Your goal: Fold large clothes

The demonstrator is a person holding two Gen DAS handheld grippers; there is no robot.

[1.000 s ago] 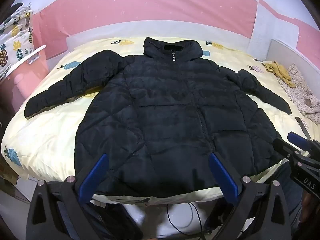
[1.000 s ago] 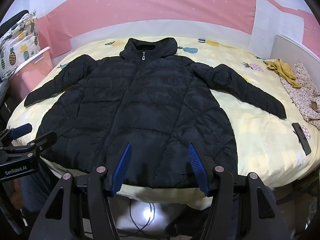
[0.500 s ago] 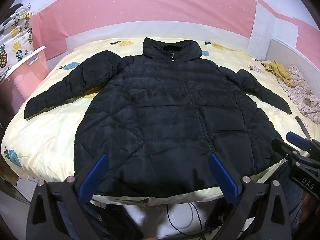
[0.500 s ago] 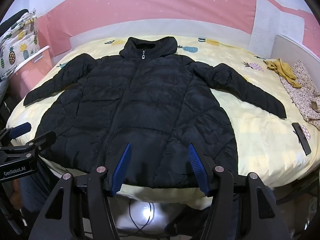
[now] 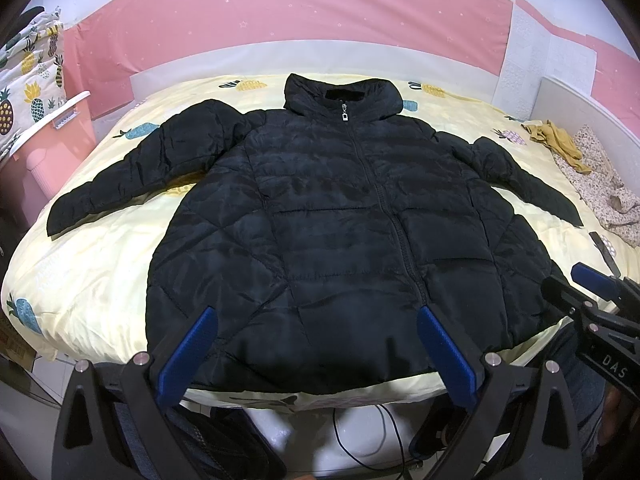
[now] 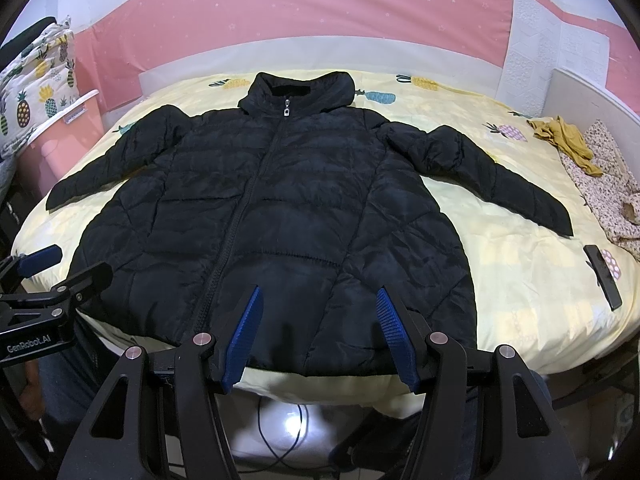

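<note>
left gripper (image 5: 316, 354): your fingers are spread wide, nothing between them; it hovers off the near edge of the bed, over the jacket hem. Also seen from the right wrist view at the left edge (image 6: 48, 276).
right gripper (image 6: 320, 336): fingers open too, narrower gap than your left, nothing held; also off the near bed edge, above the hem. It shows in the left wrist view at the right edge (image 5: 592, 304).
cable (image 6: 280, 440): on the floor below the bed edge, under your grippers.
jacket (image 5: 340, 240): black puffer, flat on the bed, front up, zipped to the collar, hem at the near edge, collar at the far side. Both sleeves spread out and angled down toward you. Neither gripper touches it.
bed (image 5: 100, 248): yellow sheet with pineapple print, jacket covers most of the middle.
remote (image 6: 603, 277): dark slab on the sheet to your right, clear of the right sleeve cuff.
clothes pile (image 6: 600, 184): floral fabric with a mustard piece (image 6: 564, 138) on top, far right edge of the bed.
pink bin (image 5: 44, 136): left of the bed, pineapple-print cloth behind it.
wall (image 5: 300, 8): pink, behind the bed.
</note>
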